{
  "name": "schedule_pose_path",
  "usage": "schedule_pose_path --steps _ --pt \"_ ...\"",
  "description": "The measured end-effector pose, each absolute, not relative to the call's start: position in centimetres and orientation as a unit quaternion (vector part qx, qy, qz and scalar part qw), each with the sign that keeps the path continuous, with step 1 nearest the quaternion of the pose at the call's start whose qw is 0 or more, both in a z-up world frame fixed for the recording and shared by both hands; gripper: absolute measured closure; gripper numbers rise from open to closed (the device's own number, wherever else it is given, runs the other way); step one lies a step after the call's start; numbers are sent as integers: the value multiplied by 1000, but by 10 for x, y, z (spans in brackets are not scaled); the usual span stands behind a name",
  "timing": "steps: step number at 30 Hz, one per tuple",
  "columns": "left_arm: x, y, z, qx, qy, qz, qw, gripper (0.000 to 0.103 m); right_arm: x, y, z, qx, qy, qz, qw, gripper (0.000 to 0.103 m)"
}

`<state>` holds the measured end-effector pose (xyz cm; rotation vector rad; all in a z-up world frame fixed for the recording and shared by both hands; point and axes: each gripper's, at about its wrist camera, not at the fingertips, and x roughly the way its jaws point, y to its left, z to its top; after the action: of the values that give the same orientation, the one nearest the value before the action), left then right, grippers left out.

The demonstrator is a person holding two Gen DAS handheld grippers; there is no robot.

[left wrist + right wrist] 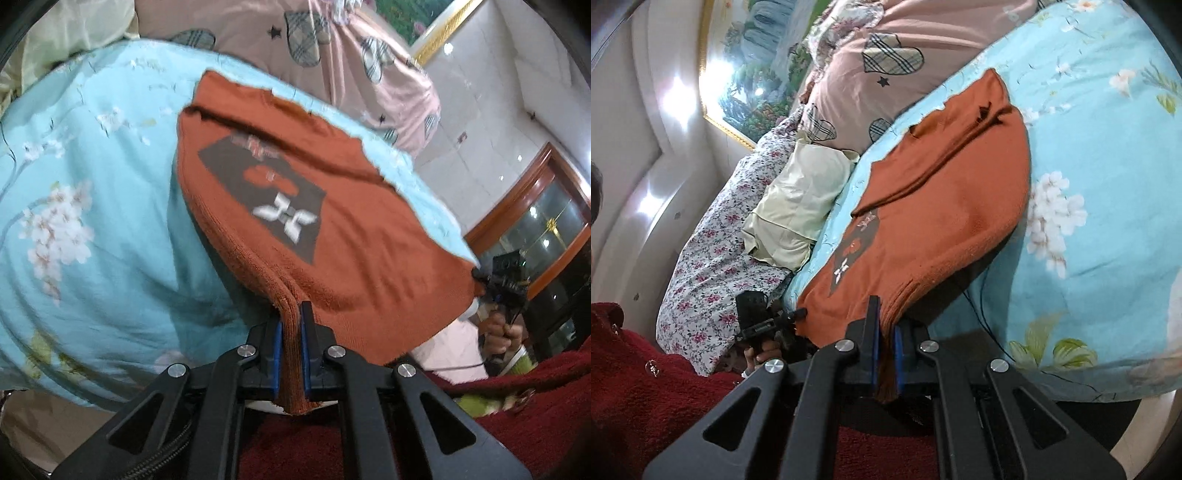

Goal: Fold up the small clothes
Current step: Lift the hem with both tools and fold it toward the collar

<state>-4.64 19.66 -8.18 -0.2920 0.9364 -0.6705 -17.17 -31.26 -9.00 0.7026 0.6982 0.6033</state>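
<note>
A small orange knit sweater (351, 236) with a dark printed patch lies on the light blue floral bedspread (92, 221); its sleeves are folded across the body. My left gripper (291, 325) is shut on the ribbed hem at one bottom corner. My right gripper (884, 325) is shut on the hem at the other bottom corner of the sweater (942, 206). The right gripper also shows in the left wrist view (476, 275), at the far hem corner, and the left gripper shows in the right wrist view (799, 314). The hem is lifted off the bed edge.
A pink quilt with plaid hearts (332, 48) lies at the head of the bed. A pale yellow pillow (801, 206) and a floral cover (713, 258) lie beside the bedspread (1108, 184). The person's red sweater (635, 369) is close below. A framed painting (750, 66) hangs on the wall.
</note>
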Motion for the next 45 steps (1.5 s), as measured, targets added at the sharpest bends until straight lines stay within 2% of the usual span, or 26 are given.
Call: schedule_pose_path --steps 3,13,20,28,33,38,45 --pt "-44 200 -96 -132 467 -303 820 96 -171 -314 -93 337 330 281 836 96" --pt "-58 206 -52 -141 402 -341 838 96 -162 -312 -84 326 335 286 836 96" --pt "-52 205 -62 -137 423 -323 836 98 -160 -310 -83 329 331 285 837 96" --pt "-35 202 1 -157 333 -311 876 98 -143 -315 -45 318 286 290 856 96" --pt "8 195 37 -146 281 -271 909 98 -107 -325 -10 300 242 281 879 96" --pt "76 182 53 -154 267 -228 923 98 -36 -338 13 286 224 247 898 96" --pt "197 159 51 -154 292 -170 928 99 79 -343 25 252 269 166 915 96"
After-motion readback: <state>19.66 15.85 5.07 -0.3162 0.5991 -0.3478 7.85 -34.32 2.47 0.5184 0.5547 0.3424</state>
